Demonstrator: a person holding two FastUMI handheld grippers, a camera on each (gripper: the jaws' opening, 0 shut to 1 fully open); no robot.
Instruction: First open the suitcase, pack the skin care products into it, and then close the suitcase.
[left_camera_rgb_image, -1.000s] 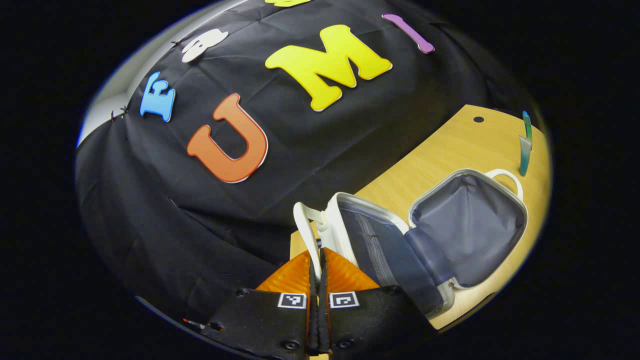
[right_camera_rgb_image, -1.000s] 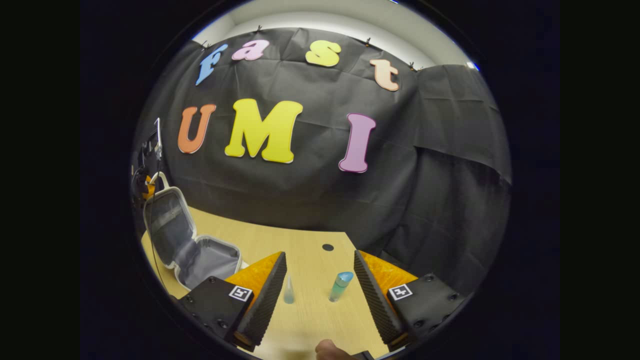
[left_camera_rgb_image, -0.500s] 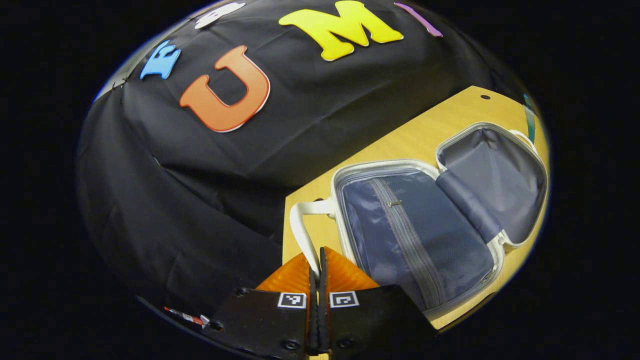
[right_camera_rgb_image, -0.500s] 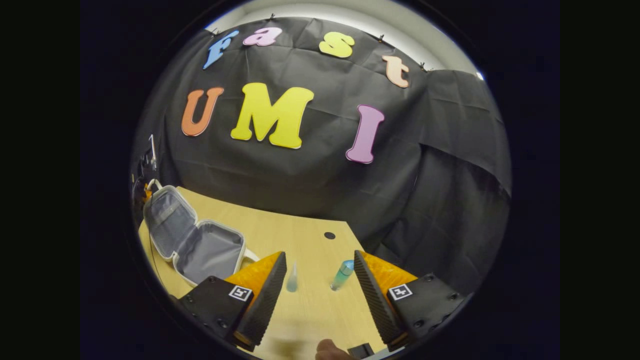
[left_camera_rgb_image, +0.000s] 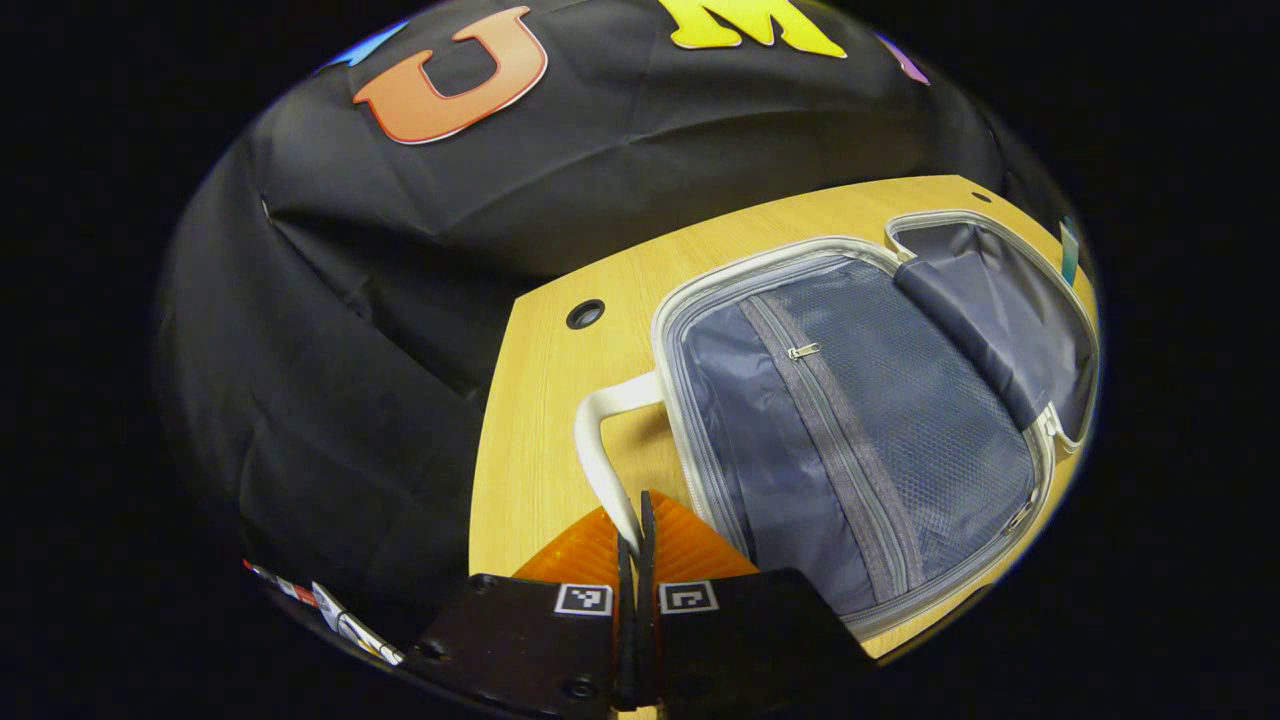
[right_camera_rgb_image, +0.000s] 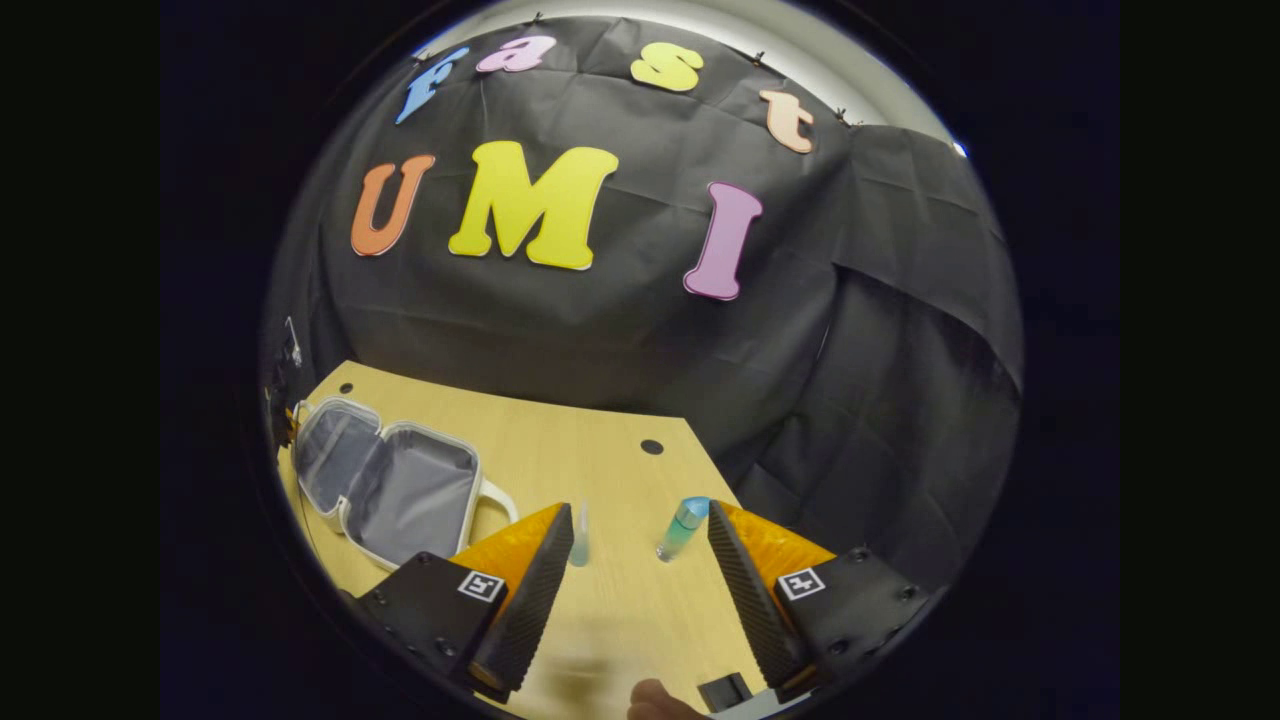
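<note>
left gripper (left_camera_rgb_image: 636, 520): fingers clenched on the white handle (left_camera_rgb_image: 600, 455) of the suitcase (left_camera_rgb_image: 850, 420). suitcase: lies fully open and flat on the wooden table (left_camera_rgb_image: 530, 440), handle pointing toward the gripper. right gripper (right_camera_rgb_image: 640, 560): fingers spread wide, holding nothing. between them stand a small clear tube (right_camera_rgb_image: 580, 535) and a blue-capped bottle (right_camera_rgb_image: 682, 526), upright on the table.

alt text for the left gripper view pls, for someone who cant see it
The left gripper is shut on the white handle of a small suitcase lying open on a wooden table, its grey lining and zipped mesh pocket facing up. Black cloth hangs behind the table.
</note>
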